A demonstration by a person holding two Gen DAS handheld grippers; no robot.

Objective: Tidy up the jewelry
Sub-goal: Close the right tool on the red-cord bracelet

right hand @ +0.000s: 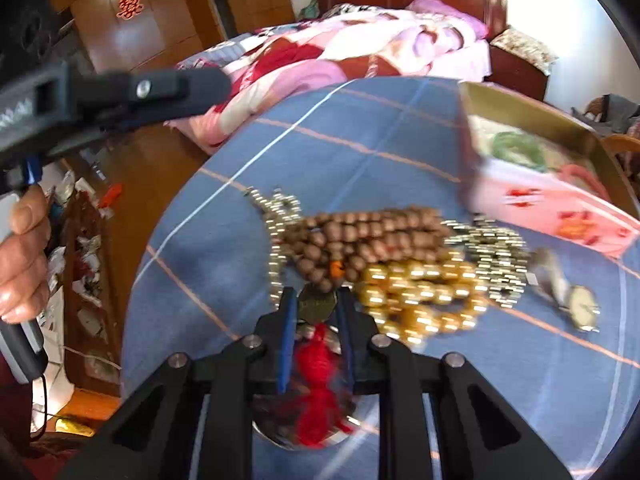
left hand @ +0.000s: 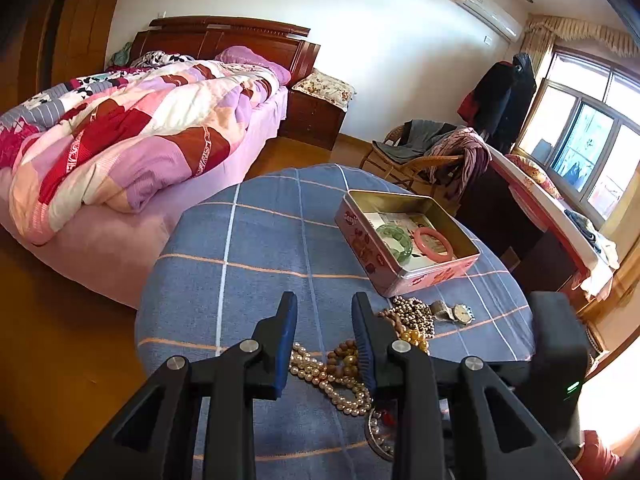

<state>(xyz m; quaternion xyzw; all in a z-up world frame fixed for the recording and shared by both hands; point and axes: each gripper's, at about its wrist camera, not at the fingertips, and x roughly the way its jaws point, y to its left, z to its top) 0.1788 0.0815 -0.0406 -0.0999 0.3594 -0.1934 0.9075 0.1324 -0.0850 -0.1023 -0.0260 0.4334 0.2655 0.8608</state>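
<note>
A pink tin box (left hand: 404, 276) stands open on the blue checked table (left hand: 248, 248) and holds a green bangle (left hand: 394, 240) and a pink bangle (left hand: 434, 242). Pearl strands (left hand: 332, 380), brown wooden beads (left hand: 346, 358), gold beads (left hand: 416, 338) and a wristwatch (left hand: 460, 313) lie in a pile in front of it. My left gripper (left hand: 324, 316) is open above the pile's left end. My right gripper (right hand: 316, 300) is closed around a bronze pendant (right hand: 318, 304) with a red tassel (right hand: 318, 384), next to the brown beads (right hand: 360, 236) and gold beads (right hand: 420, 300). The right wrist view is blurred.
The tin box (right hand: 548, 184) sits at the table's far right; the watch (right hand: 580, 306) lies right of the pile. A bed with a pink quilt (left hand: 120, 136) is beyond the table. A wicker chair with clothes (left hand: 432, 152) and a window stand to the right.
</note>
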